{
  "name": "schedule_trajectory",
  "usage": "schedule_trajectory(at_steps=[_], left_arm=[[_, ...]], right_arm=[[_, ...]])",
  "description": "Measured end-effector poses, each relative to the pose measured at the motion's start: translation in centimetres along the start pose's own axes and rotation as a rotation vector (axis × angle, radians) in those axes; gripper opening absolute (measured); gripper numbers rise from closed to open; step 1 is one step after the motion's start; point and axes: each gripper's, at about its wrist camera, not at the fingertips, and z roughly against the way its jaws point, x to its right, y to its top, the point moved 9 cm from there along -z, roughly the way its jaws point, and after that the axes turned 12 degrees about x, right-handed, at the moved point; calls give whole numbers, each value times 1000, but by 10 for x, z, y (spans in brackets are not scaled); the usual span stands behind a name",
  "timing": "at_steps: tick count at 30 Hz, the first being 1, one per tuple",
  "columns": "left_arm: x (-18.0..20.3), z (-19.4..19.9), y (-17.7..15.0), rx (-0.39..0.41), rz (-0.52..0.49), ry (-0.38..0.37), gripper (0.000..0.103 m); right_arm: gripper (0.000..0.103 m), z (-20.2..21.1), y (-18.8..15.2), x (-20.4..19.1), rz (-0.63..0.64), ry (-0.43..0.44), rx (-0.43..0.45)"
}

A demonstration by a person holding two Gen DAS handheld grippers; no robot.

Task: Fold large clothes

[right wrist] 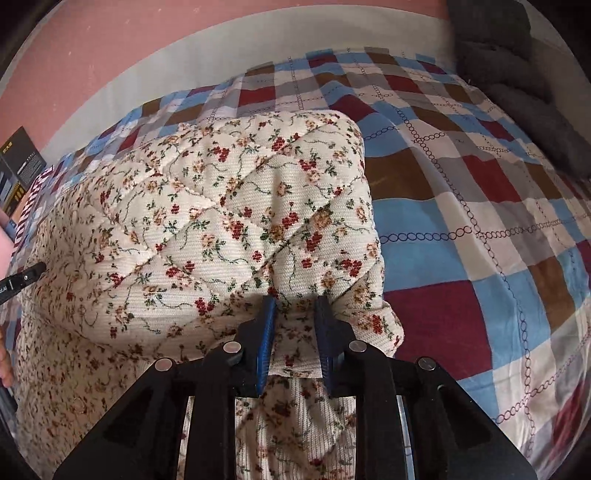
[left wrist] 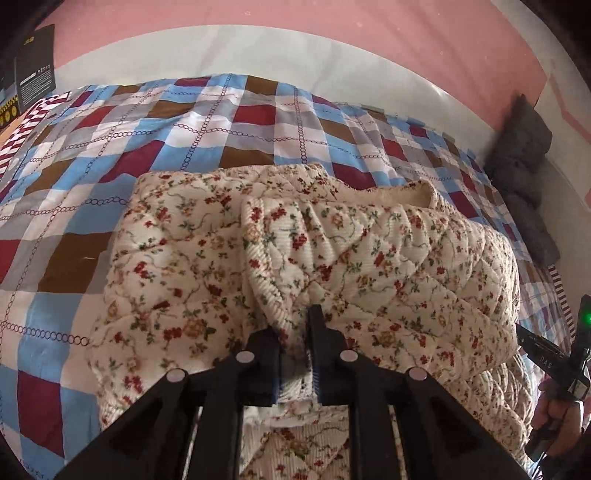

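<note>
A cream quilted garment with small red flowers (left wrist: pixel 332 254) lies folded over on a checkered bedspread (left wrist: pixel 110 155). My left gripper (left wrist: pixel 295 332) is shut on a bunched fold of the floral garment at its near edge. My right gripper (right wrist: pixel 295 314) is shut on the floral garment (right wrist: pixel 229 206) at its near right corner, with the folded layer lifted over the lower layer. The right gripper also shows at the right edge of the left wrist view (left wrist: pixel 554 362). The left gripper's tip shows at the left edge of the right wrist view (right wrist: pixel 22 280).
The checkered bedspread (right wrist: pixel 480 221) covers the bed. A pink wall (left wrist: pixel 332 22) with a white band runs behind. A grey cushion (left wrist: pixel 524 147) stands at the far right of the bed. Dark boxes (left wrist: pixel 33 77) stand at the far left.
</note>
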Motion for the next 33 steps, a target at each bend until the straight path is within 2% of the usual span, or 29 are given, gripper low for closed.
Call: schedule_trajectory(at_steps=[1,5,10,12,14,17,18,20,24,27,29,33], left_arm=[[-3,11,2,18,10,3,24],[-5,43,18,87,4,45,24],[33,47,51,166,-70,19,22],[51,33,59,182,-130,7,22],[57,8,59,173,-203,42,22],[37,-47,35,51,-193,91,24],[29,-61,24,21,-172,82,24],[27,-68,16,60,-187,50,24],[29,-70,14,85,-187,52,24],[32,-59,18,60,-183,61,24],[33,-40,22,56,-170,56,23],[24,7,16,110,-134,19,23]], right_arm=[[21,9,5,0,0,1,20],[23,40,23,1,-52,34,118],[23,32,50,-25,-14,50,147],[23,19,60,-38,18,51,155],[23,1,66,-44,24,47,145],[23,-32,61,-41,10,39,87],[23,-44,54,-38,15,37,60],[23,-58,42,-33,13,53,43],[23,-60,39,-34,57,32,69],[23,-49,44,-36,62,4,58],[25,-27,50,-37,52,11,83],[25,20,43,-27,21,58,148]])
